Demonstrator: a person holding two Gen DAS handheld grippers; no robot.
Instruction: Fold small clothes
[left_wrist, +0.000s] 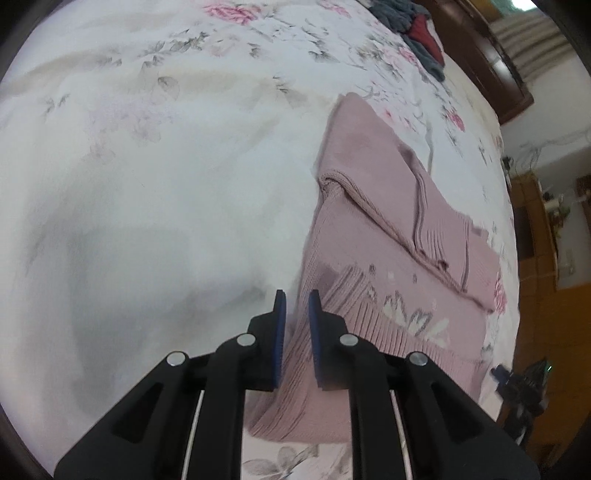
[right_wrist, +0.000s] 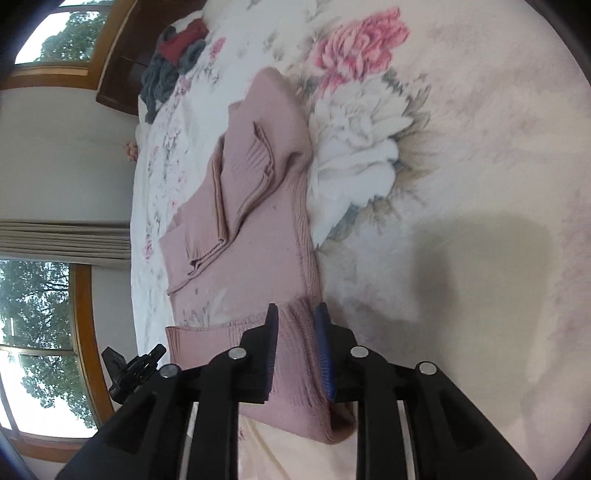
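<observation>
A pink knit sweater lies flat on a floral bedsheet, with both sleeves folded in across its body. My left gripper is shut on the ribbed hem at one bottom corner, and the fabric runs up between the blue pads. In the right wrist view the same sweater stretches away from me. My right gripper is shut on the hem at the other bottom corner, which is slightly raised off the sheet. Each view shows the other gripper as a dark shape at the hem's far end.
A pile of grey and red clothes sits at the far end of the bed by a dark wooden headboard. The bedsheet spreads wide beside the sweater. Windows and a wall lie beyond the bed edge.
</observation>
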